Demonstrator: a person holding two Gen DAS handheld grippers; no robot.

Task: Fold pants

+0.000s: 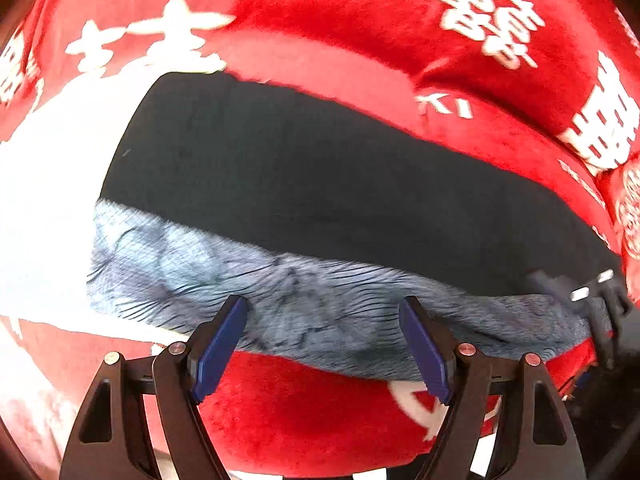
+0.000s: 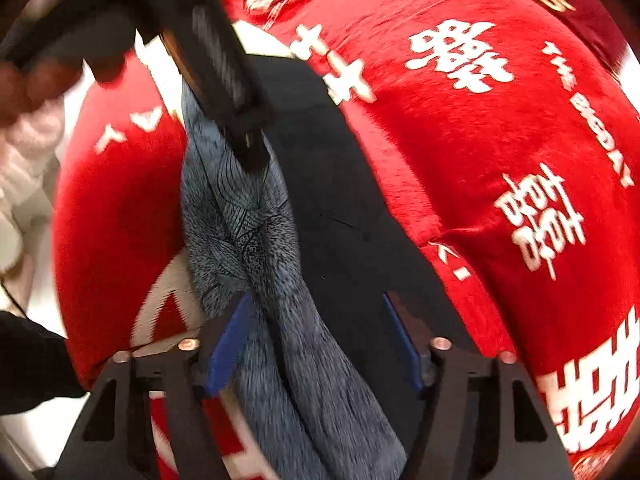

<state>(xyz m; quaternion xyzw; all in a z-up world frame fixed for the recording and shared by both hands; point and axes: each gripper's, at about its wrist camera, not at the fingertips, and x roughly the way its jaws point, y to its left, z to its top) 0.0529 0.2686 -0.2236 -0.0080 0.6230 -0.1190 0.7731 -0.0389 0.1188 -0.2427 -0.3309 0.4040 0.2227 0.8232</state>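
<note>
Black pants [image 1: 304,168] with a grey fleece lining [image 1: 280,300] turned out along the near edge lie flat on a red blanket [image 1: 320,20]. My left gripper [image 1: 324,308] is open, its blue pads [image 1: 222,344] just over the fleece edge, nothing between them. In the right wrist view the pants [image 2: 344,208] and fleece [image 2: 248,232] run away from me. My right gripper [image 2: 316,304] is open, straddling the fleece and black fabric. The right gripper also shows at the far right of the left view [image 1: 596,288]; the left gripper [image 2: 224,64] shows at the top of the right view.
The red blanket [image 2: 480,140] with white characters covers the whole surface, with folds at the back right. A hand in a pale sleeve [image 2: 24,128] holds the left gripper at the left of the right view.
</note>
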